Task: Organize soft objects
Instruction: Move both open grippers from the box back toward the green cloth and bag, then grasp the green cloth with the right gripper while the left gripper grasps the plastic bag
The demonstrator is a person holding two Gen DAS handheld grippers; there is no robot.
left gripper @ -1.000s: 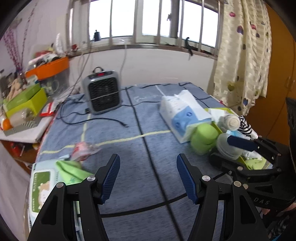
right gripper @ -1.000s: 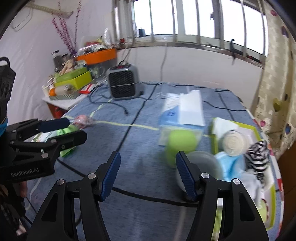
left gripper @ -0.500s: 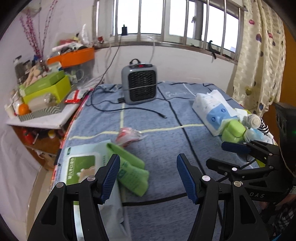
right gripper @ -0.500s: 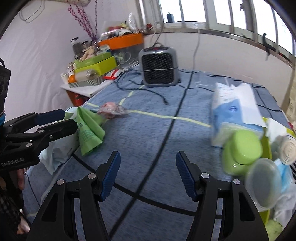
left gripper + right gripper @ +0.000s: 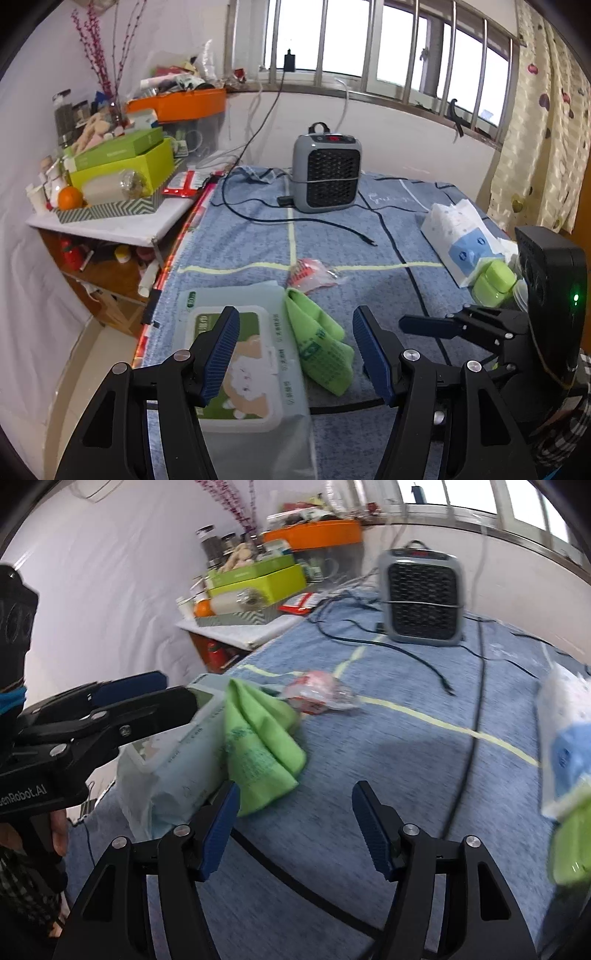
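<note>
A folded green cloth (image 5: 317, 341) lies on the blue bedspread, leaning against a pack of wet wipes (image 5: 240, 365). My left gripper (image 5: 295, 354) is open and empty, its fingers straddling the cloth from just above. In the right wrist view the cloth (image 5: 258, 746) and the wipes pack (image 5: 173, 760) sit ahead and left of my right gripper (image 5: 295, 827), which is open and empty. A small pink plastic packet (image 5: 314, 271) lies just beyond the cloth. A white and blue tissue pack (image 5: 458, 236) lies at the right.
A grey heater (image 5: 327, 168) stands at the back with black cables (image 5: 314, 221) across the bedspread. A green lidded box (image 5: 493, 282) sits by the tissue pack. A cluttered side table (image 5: 110, 206) stands left of the bed edge.
Both grippers have swung left, away from the tray of items at the right, and now face the green cloth and wipes pack. Both stay open.
</note>
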